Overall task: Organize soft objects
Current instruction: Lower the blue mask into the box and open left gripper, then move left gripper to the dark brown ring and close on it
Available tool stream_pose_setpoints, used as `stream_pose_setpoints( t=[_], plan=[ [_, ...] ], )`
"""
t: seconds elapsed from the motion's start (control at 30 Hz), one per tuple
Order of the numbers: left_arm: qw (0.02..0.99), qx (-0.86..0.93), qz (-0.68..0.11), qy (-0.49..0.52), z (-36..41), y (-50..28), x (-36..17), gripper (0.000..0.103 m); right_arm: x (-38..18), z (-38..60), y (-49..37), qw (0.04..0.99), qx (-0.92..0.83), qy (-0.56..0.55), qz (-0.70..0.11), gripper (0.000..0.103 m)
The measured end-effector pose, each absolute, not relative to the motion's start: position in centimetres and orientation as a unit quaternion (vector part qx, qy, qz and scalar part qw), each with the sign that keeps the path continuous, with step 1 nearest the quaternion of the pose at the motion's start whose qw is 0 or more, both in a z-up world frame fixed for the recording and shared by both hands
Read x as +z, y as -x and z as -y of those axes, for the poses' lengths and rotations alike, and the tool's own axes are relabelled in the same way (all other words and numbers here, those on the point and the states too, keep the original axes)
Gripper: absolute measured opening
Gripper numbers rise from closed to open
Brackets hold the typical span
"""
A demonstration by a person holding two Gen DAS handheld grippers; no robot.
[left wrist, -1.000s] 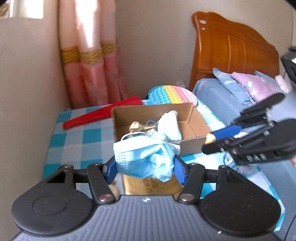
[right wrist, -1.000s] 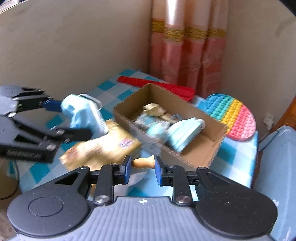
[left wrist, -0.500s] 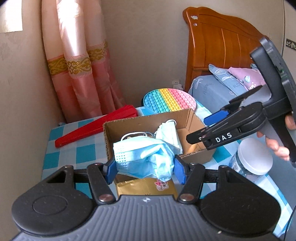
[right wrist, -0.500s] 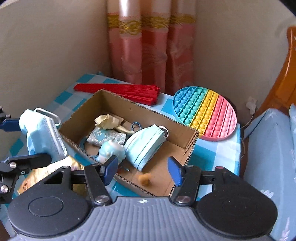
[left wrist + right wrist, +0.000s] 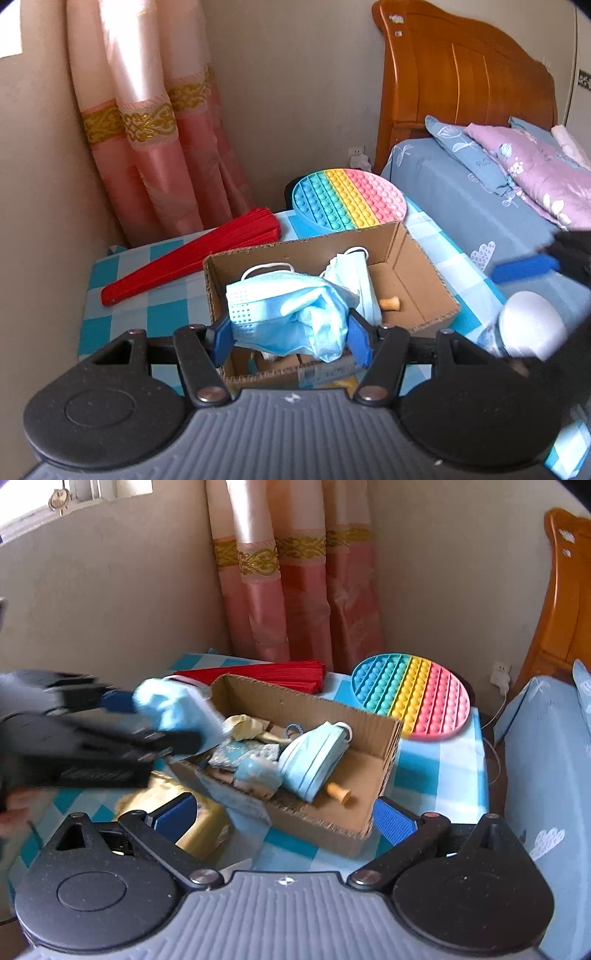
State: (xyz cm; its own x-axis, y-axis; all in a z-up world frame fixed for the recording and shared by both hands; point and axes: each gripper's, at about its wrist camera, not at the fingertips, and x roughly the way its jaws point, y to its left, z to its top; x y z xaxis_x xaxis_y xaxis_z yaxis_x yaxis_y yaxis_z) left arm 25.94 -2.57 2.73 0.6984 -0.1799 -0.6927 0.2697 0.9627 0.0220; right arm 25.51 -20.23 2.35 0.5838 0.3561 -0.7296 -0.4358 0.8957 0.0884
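Note:
My left gripper point(image 5: 290, 338) is shut on a crumpled blue face mask point(image 5: 288, 314) and holds it over the near end of the open cardboard box point(image 5: 417, 280). In the right wrist view the same mask point(image 5: 173, 705) hangs over the box's left end point(image 5: 295, 701). The box holds another folded blue mask point(image 5: 314, 757), a small wooden stamp point(image 5: 338, 794), a yellowish cloth and other soft bits. My right gripper point(image 5: 284, 816) is open and empty, just in front of the box.
A red folded fan point(image 5: 192, 254) and a round rainbow pop-it toy point(image 5: 349, 203) lie behind the box on the blue checked tablecloth. A gold packet point(image 5: 173, 812) lies left of the box. A white-lidded jar point(image 5: 532, 325) stands at right. The bed is on the right, curtain and wall behind.
My right gripper opened and dropped the wooden stamp into the box, then pulled back. My left gripper moved forward with the mask to above the box.

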Motion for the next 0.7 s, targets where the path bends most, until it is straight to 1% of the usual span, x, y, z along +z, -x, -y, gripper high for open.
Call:
stream_pose_setpoints(
  t=[0.17,0.23,0.3,0.33,0.5,0.63,0.7],
  plan=[
    [0.914,-0.123,-0.379,-0.074,3.6,-28.3,2.6,0.061,1.7,20.3,-23.6,0.894,0.212,0.046,-0.392,0.103],
    [0.916,-0.124,-0.375,-0.077,4.0,-29.1,2.7,0.064,1.5,20.5,-22.8,0.896,0.212,0.039,-0.389,0.103],
    [0.919,-0.119,-0.366,-0.084,4.5,-30.0,2.8,0.079,1.3,20.7,-22.2,0.898,0.209,0.025,-0.385,0.103],
    [0.921,-0.113,-0.362,-0.087,4.7,-30.3,2.8,0.089,1.3,20.8,-21.9,0.899,0.209,0.018,-0.384,0.103],
    [0.923,-0.106,-0.358,-0.089,4.7,-30.0,2.8,0.091,1.1,21.5,-20.8,0.902,0.195,-0.015,-0.384,0.103],
    [0.925,-0.099,-0.357,-0.086,4.0,-28.4,3.2,0.091,1.1,21.4,-20.1,0.911,0.175,-0.006,-0.375,0.103],
    [0.927,-0.094,-0.353,-0.081,3.4,-27.1,3.4,0.093,1.2,21.2,-19.5,0.915,0.167,0.002,-0.368,0.103]
  ],
)
